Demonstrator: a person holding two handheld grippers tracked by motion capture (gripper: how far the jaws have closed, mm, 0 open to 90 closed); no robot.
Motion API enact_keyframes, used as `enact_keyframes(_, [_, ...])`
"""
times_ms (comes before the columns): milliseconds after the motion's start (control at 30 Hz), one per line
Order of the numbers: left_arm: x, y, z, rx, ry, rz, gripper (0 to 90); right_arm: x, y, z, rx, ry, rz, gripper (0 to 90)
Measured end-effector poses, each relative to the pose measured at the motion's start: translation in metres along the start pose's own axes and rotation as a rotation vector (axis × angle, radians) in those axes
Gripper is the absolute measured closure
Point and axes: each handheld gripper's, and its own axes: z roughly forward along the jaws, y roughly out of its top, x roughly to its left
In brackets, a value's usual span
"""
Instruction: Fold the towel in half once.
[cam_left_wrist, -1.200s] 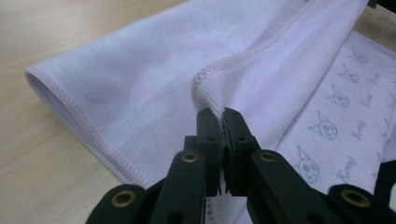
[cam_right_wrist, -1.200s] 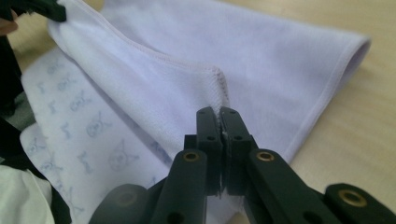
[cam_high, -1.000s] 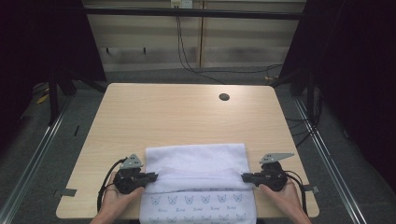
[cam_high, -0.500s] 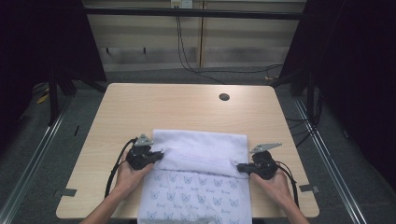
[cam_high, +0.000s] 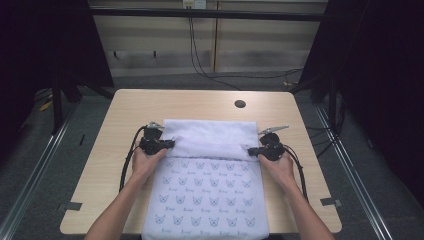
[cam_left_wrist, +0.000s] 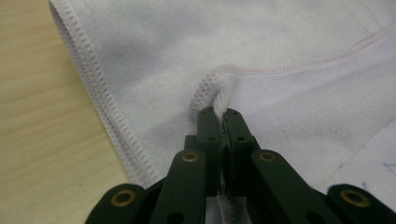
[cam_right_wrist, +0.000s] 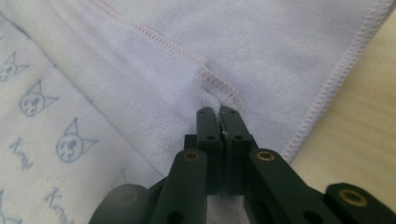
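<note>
A white towel printed with small blue cat faces lies on the wooden table, its near end hanging over the front edge. A plain white flap is folded back over its far part. My left gripper is shut on the flap's left corner, and the hemmed corner bunches between its jaws. My right gripper is shut on the flap's right corner, where the stitched hem is pinched. A hand holds each gripper from below.
A small dark round hole sits near the table's far edge. Bare wood lies left and right of the towel and beyond it. Metal rails run along both sides of the table, and cables hang behind it.
Both grippers have moved away from the front edge toward the table's far side, dragging the towel's flap with them. More of the printed side now shows behind them.
</note>
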Motion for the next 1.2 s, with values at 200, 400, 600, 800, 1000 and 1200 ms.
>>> enact_keyframes(200, [0.014,0.011,0.009,-0.014,0.023,-0.008,87.2,-0.008,0.022,0.016,-0.003,-0.057,0.032,88.2])
enact_keyframes(400, [0.028,0.025,0.019,-0.005,0.025,-0.057,87.1,-0.016,0.037,0.028,-0.015,-0.099,0.054,88.2])
enact_keyframes(600, [0.035,0.032,0.029,-0.034,0.034,-0.059,87.1,-0.015,0.048,0.034,0.011,-0.151,0.055,88.2])
enact_keyframes(800, [0.046,0.034,0.032,-0.044,-0.025,-0.124,86.9,-0.019,0.052,0.038,-0.011,-0.179,0.070,88.1])
enact_keyframes(1000, [0.047,0.039,0.019,-0.072,-0.005,-0.109,87.3,-0.022,0.051,0.031,-0.090,-0.098,0.099,88.0])
enact_keyframes(1200, [0.038,0.056,-0.015,-0.183,-0.011,-0.057,87.4,-0.019,0.066,-0.001,-0.200,-0.046,0.071,88.0])
